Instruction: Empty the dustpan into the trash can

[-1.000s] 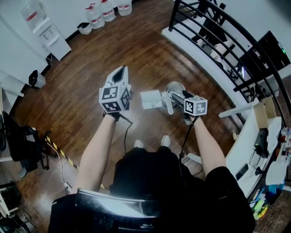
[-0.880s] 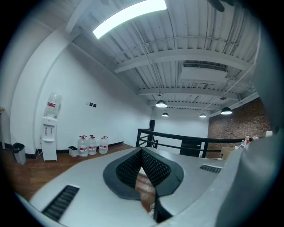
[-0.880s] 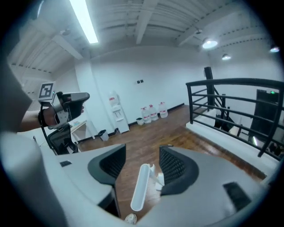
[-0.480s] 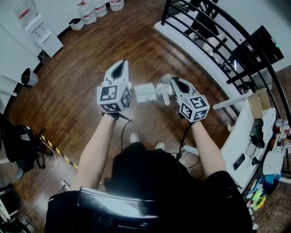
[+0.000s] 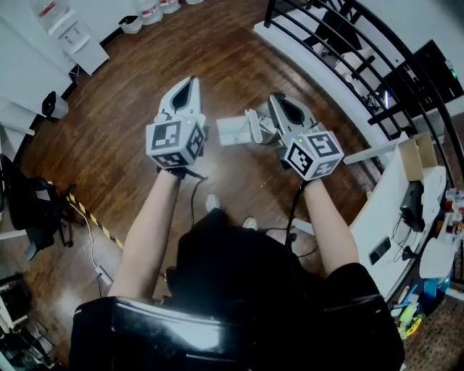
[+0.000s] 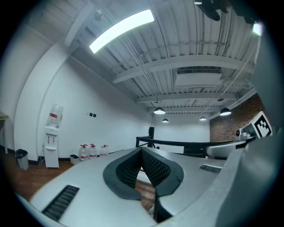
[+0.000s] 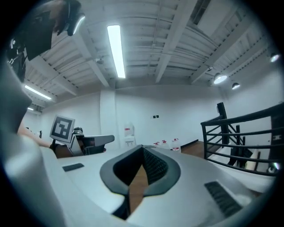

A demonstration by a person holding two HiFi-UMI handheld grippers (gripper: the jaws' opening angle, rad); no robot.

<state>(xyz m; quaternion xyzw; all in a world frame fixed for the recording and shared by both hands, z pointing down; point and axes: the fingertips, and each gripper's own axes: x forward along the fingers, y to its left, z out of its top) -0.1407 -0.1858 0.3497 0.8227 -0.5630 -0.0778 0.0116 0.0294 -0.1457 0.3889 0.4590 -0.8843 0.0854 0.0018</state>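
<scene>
Pointing level, left tongs [image 5: 188, 80] see ceiling light [image 6: 122, 29]; head view doesn't.

My head cam: water dispenser [image 5: 75, 42] at 11 o'clock, water jugs [image 5: 150, 9] at 12, black railing [image 5: 341, 32] at 1, cardboard box [image 5: 414, 156] at 3, office chair [image 5: 26, 210] at 9, striped tape [image 5: 90, 221] at 8.

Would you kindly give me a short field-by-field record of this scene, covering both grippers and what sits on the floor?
left gripper: shut, empty, held out in front
right gripper: shut, empty, held out in front
floor: dark wood
white box: on the floor, seen between the grippers
grey item: beside the box, partly behind the right gripper; too hidden to identify
railing: black, at right
water bottles: by the far wall
</scene>
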